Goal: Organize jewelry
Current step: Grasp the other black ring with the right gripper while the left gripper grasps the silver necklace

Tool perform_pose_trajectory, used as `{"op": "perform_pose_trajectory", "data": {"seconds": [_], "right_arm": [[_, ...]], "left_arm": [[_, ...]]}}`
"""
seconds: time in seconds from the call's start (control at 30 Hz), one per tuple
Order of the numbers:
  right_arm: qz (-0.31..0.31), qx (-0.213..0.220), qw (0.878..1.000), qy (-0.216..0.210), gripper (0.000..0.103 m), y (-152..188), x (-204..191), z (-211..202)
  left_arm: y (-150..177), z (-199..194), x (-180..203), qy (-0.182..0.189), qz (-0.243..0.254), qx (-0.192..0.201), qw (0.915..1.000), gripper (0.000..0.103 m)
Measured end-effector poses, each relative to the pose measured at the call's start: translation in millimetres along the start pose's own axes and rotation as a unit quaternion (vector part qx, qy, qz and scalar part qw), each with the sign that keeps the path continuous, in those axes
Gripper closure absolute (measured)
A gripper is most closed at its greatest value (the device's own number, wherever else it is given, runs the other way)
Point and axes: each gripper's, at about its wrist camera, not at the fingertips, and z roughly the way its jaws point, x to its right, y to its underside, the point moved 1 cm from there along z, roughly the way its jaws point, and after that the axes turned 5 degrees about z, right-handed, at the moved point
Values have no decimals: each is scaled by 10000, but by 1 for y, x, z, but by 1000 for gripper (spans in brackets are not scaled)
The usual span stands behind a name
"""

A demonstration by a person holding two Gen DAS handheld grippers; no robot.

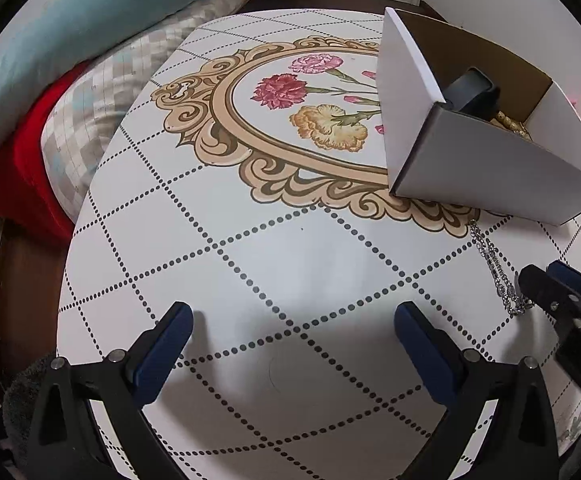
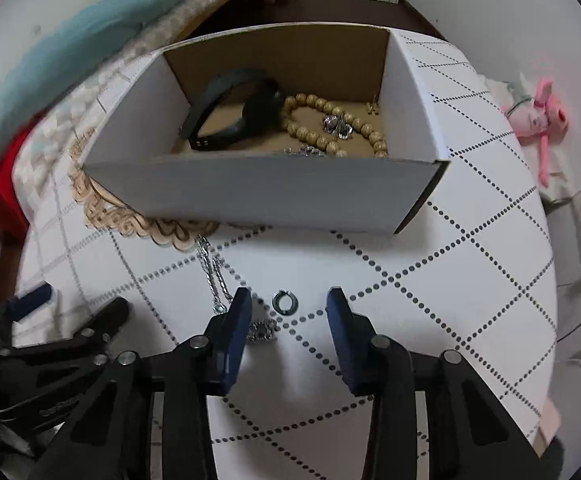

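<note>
My left gripper (image 1: pixel 292 320) hangs wide open over bare tabletop, nothing between the blue pads. From its camera the table (image 1: pixel 250 248) is mostly empty on this side; the white cardboard box (image 1: pixel 490 168) sits up and to the right, and a silver chain (image 1: pixel 498 272) lies just in front of the box's near corner, running roughly away from me toward the box. The right gripper (image 1: pixel 538 276) pokes in at the right edge, its tip right by the near end of that chain. I only get a sliver inside the box from here: something dark and a few tan beads.

Right wrist view is where the action is. My right gripper (image 2: pixel 288 300) is open at a medium width, holding nothing, and a small metal ring (image 2: pixel 280 301) lies flat on the table straight ahead between the fingertips, a bit closer to the left pad. The chain (image 2: pixel 212 276) is just left of that pad, and a little sparkly cluster (image 2: pixel 262 330) sits partly tucked behind it, hard to make out. The box (image 2: pixel 266 192) is dead ahead past the ring, already holding a black band (image 2: pixel 226 120), wooden beads (image 2: pixel 330 128) and some shiny bits. So the right hand is clearly the nearer one; I'd say ring first.
</note>
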Motion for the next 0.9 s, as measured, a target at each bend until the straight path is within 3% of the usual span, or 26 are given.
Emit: {"op": "perform_pose_trajectory", "data": {"seconds": [0.07, 0.1, 0.13, 0.4, 0.6, 0.73, 0.9], "right_arm": [[-117, 66, 9997, 200, 73, 2, -6, 3], [-183, 118, 9992, 322, 88, 3, -8, 4], [-183, 136, 9992, 326, 90, 3, -9, 5], [455, 221, 9987, -32, 90, -1, 28, -11], [867, 290, 9958, 107, 90, 9, 73, -24], [1146, 275, 9929, 145, 90, 16, 103, -29], [1355, 284, 9903, 111, 90, 20, 119, -30]], "left_arm": [[0, -1, 2, -29, 36, 27, 10000, 0], [2, -2, 2, -36, 41, 38, 10000, 0], [3, -1, 2, -49, 46, 46, 10000, 0], [5, -23, 25, 118, 295, 247, 9992, 0], [4, -36, 79, 501, 865, 375, 9943, 0], [5, -31, 112, 509, 1195, 350, 9909, 1], [7, -26, 135, 478, 1444, 366, 9877, 14]]}}
